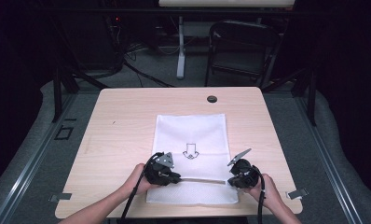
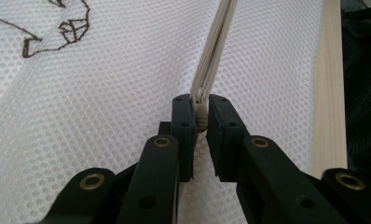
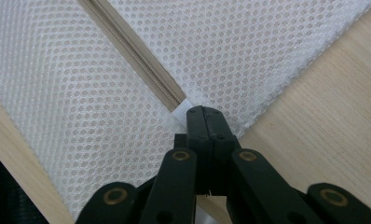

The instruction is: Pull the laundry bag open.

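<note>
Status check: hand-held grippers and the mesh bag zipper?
Left hand-held gripper shut on zipper pull. Right hand-held gripper shut on zipper end. Mesh bag flat on table. Nothing in the way.

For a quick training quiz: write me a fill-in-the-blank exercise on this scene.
1. The white mesh bag lies flat on a wooden ____.
2. The left hand-held gripper is shut on the zipper ____.
3. The right hand-held gripper pinches the bag at the end of the ____.
4. The outline drawn on the bag is an ____.

Missing words: table; pull; zipper; arrow
</note>
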The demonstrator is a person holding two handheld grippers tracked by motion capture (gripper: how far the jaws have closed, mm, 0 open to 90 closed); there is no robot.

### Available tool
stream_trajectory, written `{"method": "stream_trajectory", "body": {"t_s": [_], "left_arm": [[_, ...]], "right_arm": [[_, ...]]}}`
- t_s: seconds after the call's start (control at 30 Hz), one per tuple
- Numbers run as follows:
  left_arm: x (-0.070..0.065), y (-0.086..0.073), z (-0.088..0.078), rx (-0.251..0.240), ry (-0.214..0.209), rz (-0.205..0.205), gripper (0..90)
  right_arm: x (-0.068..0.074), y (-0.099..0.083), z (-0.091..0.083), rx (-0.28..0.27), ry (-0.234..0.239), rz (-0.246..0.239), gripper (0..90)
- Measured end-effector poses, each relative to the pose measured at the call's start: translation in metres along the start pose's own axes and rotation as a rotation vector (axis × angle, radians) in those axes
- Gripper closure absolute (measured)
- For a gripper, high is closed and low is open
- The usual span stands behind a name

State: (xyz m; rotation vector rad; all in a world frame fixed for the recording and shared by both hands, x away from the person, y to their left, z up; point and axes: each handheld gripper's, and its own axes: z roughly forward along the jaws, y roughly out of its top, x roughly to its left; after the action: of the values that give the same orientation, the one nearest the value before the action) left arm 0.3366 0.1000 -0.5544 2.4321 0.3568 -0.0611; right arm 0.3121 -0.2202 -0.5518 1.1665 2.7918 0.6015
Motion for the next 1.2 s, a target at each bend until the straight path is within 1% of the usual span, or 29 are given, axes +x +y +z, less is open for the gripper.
{"method": "stream_trajectory", "body": {"t_s": [0.03, 0.07, 0.17, 0.2, 0.23, 0.3, 0.33, 0.4, 0.43, 0.47, 0.5, 0.53, 0.6, 0.63, 0.67, 0.73, 0.77, 0.83, 0.87, 0.9, 1.0, 1.03, 1.13, 1.2], "left_arm": [[0.001, -0.002, -0.001, 0.009, -0.003, -0.002, 81.5], [0.001, -0.003, -0.002, 0.002, 0.001, -0.006, 81.5], [0.002, -0.005, -0.004, -0.003, 0.002, -0.011, 81.5], [0.001, -0.005, -0.005, 0.010, 0.019, -0.005, 81.5], [0.001, -0.006, -0.005, -0.010, 0.003, -0.012, 81.5], [0.000, -0.007, -0.006, -0.006, 0.007, -0.003, 81.5], [0.001, -0.008, -0.006, -0.009, 0.004, -0.010, 81.5], [0.001, -0.008, -0.007, -0.004, 0.014, -0.007, 81.5], [0.002, -0.009, -0.008, -0.011, 0.004, -0.016, 81.5], [0.002, -0.010, -0.008, -0.011, 0.011, -0.020, 81.5], [0.002, -0.010, -0.009, 0.004, 0.024, -0.010, 81.5], [0.002, -0.011, -0.008, -0.015, 0.012, -0.021, 81.5], [0.002, -0.010, -0.009, -0.008, 0.008, -0.010, 81.5], [0.002, -0.010, -0.009, -0.012, 0.013, -0.009, 81.5], [0.002, -0.010, -0.010, -0.009, 0.004, -0.008, 81.5], [0.001, -0.011, -0.010, -0.014, 0.017, -0.006, 81.5], [0.002, -0.013, -0.012, -0.007, 0.022, -0.005, 81.5], [0.004, -0.017, -0.015, -0.012, 0.020, -0.021, 81.5], [0.005, -0.018, -0.017, 0.002, 0.036, -0.019, 81.5], [0.005, -0.020, -0.017, -0.009, 0.027, -0.024, 81.5], [0.005, -0.023, -0.020, -0.014, 0.025, -0.029, 81.5], [0.004, -0.022, -0.020, -0.006, 0.035, -0.021, 81.5], [0.004, -0.022, -0.020, -0.011, 0.030, -0.019, 81.5], [0.004, -0.023, -0.019, -0.011, 0.026, -0.021, 81.5]], "right_arm": [[0.000, 0.000, 0.000, 0.007, -0.014, -0.005, 90.0], [0.000, 0.000, -0.001, 0.011, -0.014, -0.013, 90.0], [0.001, 0.001, -0.001, 0.015, -0.016, -0.013, 90.0], [0.001, 0.001, -0.001, 0.015, -0.014, -0.010, 90.0], [0.000, 0.000, -0.001, 0.014, -0.017, -0.011, 90.0], [0.001, 0.000, -0.001, 0.014, -0.017, -0.011, 90.0], [0.000, 0.000, -0.001, 0.010, -0.014, -0.007, 90.0], [0.001, 0.000, -0.001, 0.009, -0.014, -0.008, 90.0], [0.001, 0.000, -0.001, 0.008, -0.015, -0.009, 90.0], [0.000, 0.000, -0.001, 0.011, -0.018, -0.012, 90.0], [0.000, 0.000, -0.001, 0.009, -0.012, -0.009, 90.0], [0.000, 0.000, -0.001, 0.009, -0.012, -0.010, 90.0], [0.000, 0.000, -0.001, 0.009, -0.011, -0.008, 90.0], [0.000, 0.000, -0.001, 0.009, -0.012, -0.009, 90.0], [0.000, 0.000, -0.001, 0.009, -0.012, -0.009, 90.0], [0.000, 0.000, -0.001, 0.010, -0.013, -0.008, 90.0], [0.001, 0.000, -0.001, 0.013, -0.019, -0.010, 90.0], [0.001, 0.000, -0.001, 0.011, -0.021, -0.010, 90.0], [0.001, 0.000, -0.001, 0.014, -0.018, -0.012, 90.0], [0.000, 0.000, -0.001, 0.013, -0.016, -0.011, 90.0], [0.000, 0.001, -0.001, 0.016, -0.017, -0.011, 90.0], [0.001, 0.001, -0.001, 0.017, -0.017, -0.011, 90.0], [0.000, 0.000, -0.001, 0.011, -0.013, -0.007, 90.0], [0.001, 0.000, -0.001, 0.011, -0.019, -0.009, 90.0]]}}
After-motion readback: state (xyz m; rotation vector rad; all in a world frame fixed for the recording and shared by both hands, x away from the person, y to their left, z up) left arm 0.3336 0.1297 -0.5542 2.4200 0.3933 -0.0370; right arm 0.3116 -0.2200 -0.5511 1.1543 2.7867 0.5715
